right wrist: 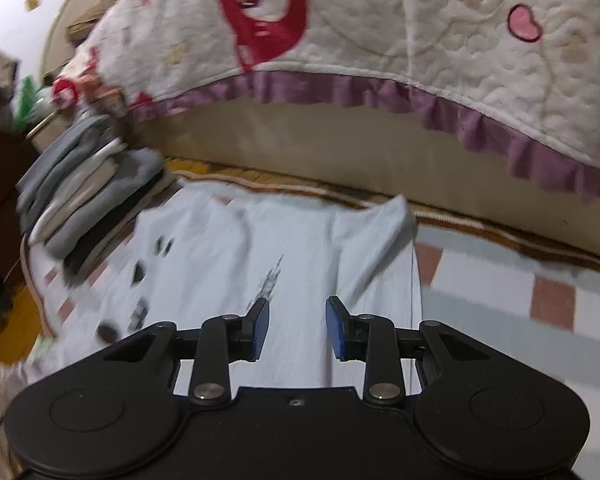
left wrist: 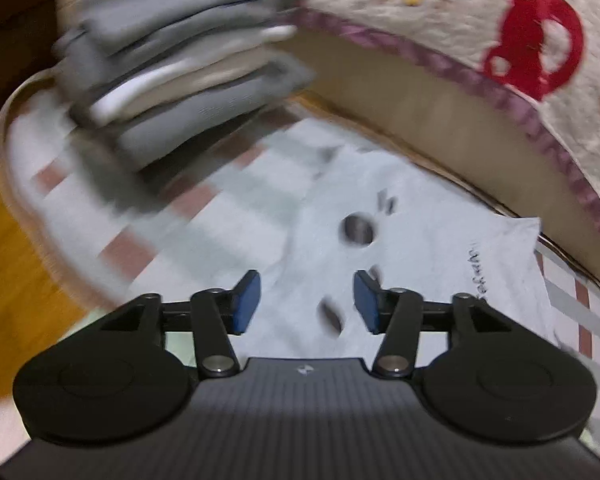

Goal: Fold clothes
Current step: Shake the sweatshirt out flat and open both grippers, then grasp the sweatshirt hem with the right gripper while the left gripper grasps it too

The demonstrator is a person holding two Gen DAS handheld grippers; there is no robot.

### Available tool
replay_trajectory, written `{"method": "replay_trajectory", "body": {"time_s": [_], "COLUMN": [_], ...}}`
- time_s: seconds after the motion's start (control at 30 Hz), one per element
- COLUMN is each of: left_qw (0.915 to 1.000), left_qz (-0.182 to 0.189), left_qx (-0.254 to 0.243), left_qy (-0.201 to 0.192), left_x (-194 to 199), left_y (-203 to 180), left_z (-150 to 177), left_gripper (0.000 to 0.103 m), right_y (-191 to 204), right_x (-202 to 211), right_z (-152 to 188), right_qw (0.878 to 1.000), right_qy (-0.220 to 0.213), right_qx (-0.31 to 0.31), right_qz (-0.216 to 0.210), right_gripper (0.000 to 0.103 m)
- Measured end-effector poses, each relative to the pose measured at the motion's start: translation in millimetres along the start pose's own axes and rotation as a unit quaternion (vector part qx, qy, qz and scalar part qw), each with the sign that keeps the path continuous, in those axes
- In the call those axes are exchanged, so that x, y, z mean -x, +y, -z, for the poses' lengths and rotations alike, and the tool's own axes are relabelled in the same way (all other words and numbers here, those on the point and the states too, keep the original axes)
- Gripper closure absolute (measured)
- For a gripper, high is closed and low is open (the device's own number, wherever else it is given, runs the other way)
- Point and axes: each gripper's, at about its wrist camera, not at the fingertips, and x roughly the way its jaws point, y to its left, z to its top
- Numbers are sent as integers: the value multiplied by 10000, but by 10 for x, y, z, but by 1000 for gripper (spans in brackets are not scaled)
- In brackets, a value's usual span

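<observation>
A white T-shirt [left wrist: 420,248] with dark printed spots and a line of text lies spread on a checked mat; it also shows in the right wrist view [right wrist: 284,248], with its far right corner turned up. My left gripper [left wrist: 306,302] is open and empty, just above the shirt's near part. My right gripper [right wrist: 297,328] is open and empty above the shirt's near right area. A stack of folded grey and white clothes [left wrist: 180,64] stands at the mat's far left, and it shows in the right wrist view [right wrist: 88,184] too.
The checked mat [right wrist: 520,300] with red squares lies on a wooden floor [left wrist: 16,280]. A bed with a white quilt [right wrist: 460,40], red print and purple frill, runs along the far side. Clutter [right wrist: 32,100] sits at the far left.
</observation>
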Motion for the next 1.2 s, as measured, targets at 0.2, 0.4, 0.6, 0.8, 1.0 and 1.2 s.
{"method": "replay_trajectory", "body": {"time_s": [0.2, 0.4, 0.6, 0.8, 1.0, 1.2], "left_qw": [9995, 9990, 9965, 9924, 9845, 9736], "left_qz": [251, 373, 800, 997, 1500, 1884], "left_qx": [-177, -243, 146, 476, 693, 945], "left_qy": [-73, -51, 182, 535, 586, 871], "left_x": [-1015, -1833, -2353, -2802, -3031, -3178], "left_y": [-122, -107, -48, -71, -98, -143], "left_z": [-453, -848, -1105, -1126, -1157, -1139], "left_gripper": [49, 49, 49, 49, 49, 42], "right_y": [-141, -159, -413, -660, -723, -733], "right_x": [-736, -1260, -1401, -1540, -1721, -1913], "right_z": [-456, -646, -588, -537, -633, -680], "right_qw": [9983, 9917, 9904, 9842, 9855, 9865], "right_qy": [442, 776, 603, 435, 587, 684], "right_qx": [104, 443, -196, -816, -914, -817], "right_qz": [378, 920, 1228, 1512, 1305, 1242], "right_gripper": [67, 63, 51, 50, 46, 46]}}
